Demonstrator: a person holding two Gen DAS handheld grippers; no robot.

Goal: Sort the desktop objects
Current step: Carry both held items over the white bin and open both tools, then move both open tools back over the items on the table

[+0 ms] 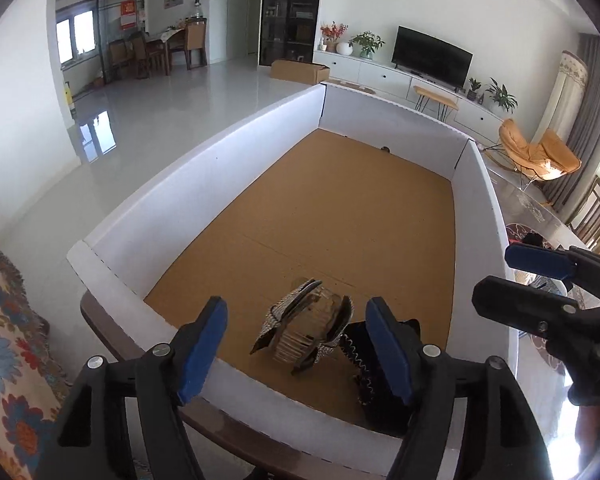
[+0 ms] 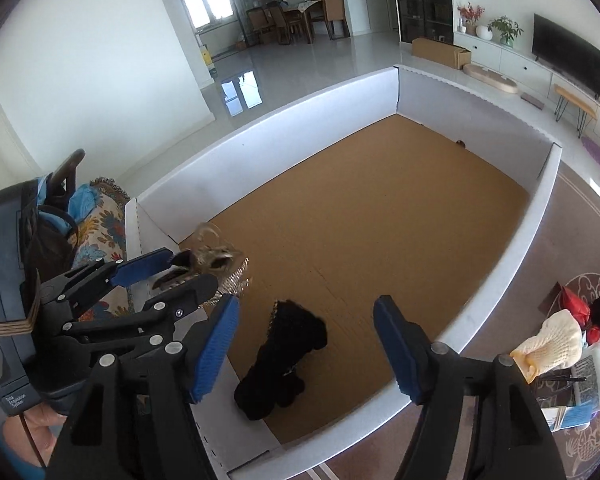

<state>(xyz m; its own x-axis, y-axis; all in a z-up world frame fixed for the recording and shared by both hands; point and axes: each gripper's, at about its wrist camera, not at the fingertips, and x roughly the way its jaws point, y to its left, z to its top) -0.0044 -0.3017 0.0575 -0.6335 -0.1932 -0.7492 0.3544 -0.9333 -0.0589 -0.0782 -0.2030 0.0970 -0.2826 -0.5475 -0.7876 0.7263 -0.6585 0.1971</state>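
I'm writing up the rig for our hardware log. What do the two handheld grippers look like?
Both match: the left gripper and right gripper have matte black plastic frames with blue pads on the fingers and round silver pivot bolts. The right wrist view shows the left unit's grey-black body with small white lettering and a tan band.

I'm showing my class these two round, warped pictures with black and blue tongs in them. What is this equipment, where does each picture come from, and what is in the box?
There is no robot here: a person holds a two-finger clamp in each hand, with a wide-angle camera on each looking along its fingers. That lens warps the room.

One picture comes from the left gripper, the other from the right gripper. Each camera also sees the other gripper at its edge.

Both hover over a white-walled cardboard box with a brown floor. Near its close corner lie a sparkly silver hair clip and a black lacy item; I cannot tell exactly what it is. Both grippers are open and hold nothing.
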